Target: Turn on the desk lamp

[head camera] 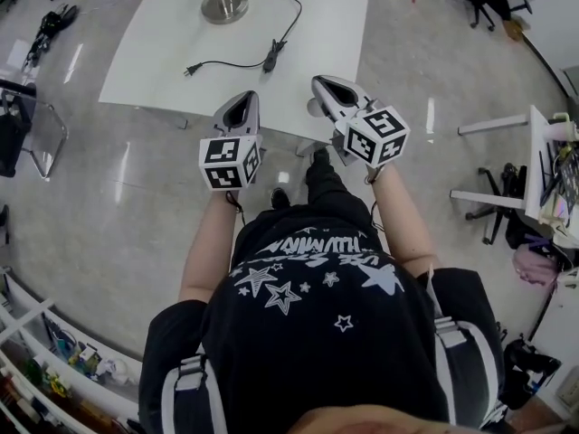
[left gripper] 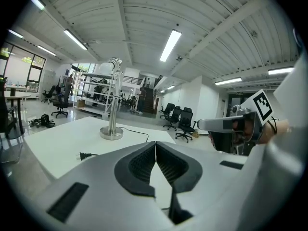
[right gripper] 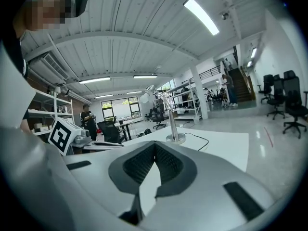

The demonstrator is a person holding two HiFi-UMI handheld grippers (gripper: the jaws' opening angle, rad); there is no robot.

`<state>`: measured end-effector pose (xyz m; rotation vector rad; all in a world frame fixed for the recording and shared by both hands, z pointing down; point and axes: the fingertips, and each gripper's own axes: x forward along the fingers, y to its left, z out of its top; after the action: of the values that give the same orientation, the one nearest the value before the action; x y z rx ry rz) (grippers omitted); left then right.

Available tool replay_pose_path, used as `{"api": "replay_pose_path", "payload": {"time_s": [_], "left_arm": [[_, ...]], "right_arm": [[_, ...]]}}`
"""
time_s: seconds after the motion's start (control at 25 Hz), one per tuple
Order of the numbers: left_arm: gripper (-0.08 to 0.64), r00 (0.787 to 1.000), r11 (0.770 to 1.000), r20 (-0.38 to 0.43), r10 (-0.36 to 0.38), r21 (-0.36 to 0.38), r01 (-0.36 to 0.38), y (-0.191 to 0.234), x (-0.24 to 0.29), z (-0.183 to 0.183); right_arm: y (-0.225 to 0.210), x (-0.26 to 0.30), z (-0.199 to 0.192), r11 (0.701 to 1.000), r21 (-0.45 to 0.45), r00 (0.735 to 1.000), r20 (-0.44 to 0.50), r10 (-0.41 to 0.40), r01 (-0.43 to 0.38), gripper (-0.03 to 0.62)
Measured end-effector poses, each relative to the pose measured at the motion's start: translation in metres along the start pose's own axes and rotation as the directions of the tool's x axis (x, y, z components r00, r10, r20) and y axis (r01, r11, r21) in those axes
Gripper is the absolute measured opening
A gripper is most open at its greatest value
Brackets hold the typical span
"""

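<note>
One lamp [head camera: 223, 5], one table [head camera: 321, 25], two grippers [head camera: 244, 98] [head camera: 323, 83]

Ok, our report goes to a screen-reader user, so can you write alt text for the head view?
Seen from above, a person holds the left gripper and right gripper, both shut and empty, at the near edge of a white table. On it: a desk lamp's round base and its black cord, with inline switch and loose plug.
</note>
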<state>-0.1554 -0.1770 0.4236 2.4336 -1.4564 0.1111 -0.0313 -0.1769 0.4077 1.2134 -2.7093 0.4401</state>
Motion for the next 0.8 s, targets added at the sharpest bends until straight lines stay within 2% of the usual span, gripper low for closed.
{"api": "replay_pose_path", "payload": {"time_s": [0.52,0.68,0.8], "left_arm": [[0.011,0.996,0.996,0.003,0.092,-0.002,-0.092,0.005,0.034,0.000],[0.011,0.991,0.991,-0.013,0.131,0.012,-0.131,0.013,0.051,-0.004],[0.011,0.985,0.986,-0.040,0.166,-0.005,-0.166,0.011,0.063,-0.010]], "right_arm": [[-0.038,0.031,0.010,0.995,0.003,0.995,-0.017,0.103,-0.103,0.005],[-0.058,0.051,0.017,0.990,0.003,0.990,-0.026,0.141,-0.141,0.005],[-0.074,0.057,0.023,0.984,0.008,0.983,-0.037,0.179,-0.179,0.005]]}}
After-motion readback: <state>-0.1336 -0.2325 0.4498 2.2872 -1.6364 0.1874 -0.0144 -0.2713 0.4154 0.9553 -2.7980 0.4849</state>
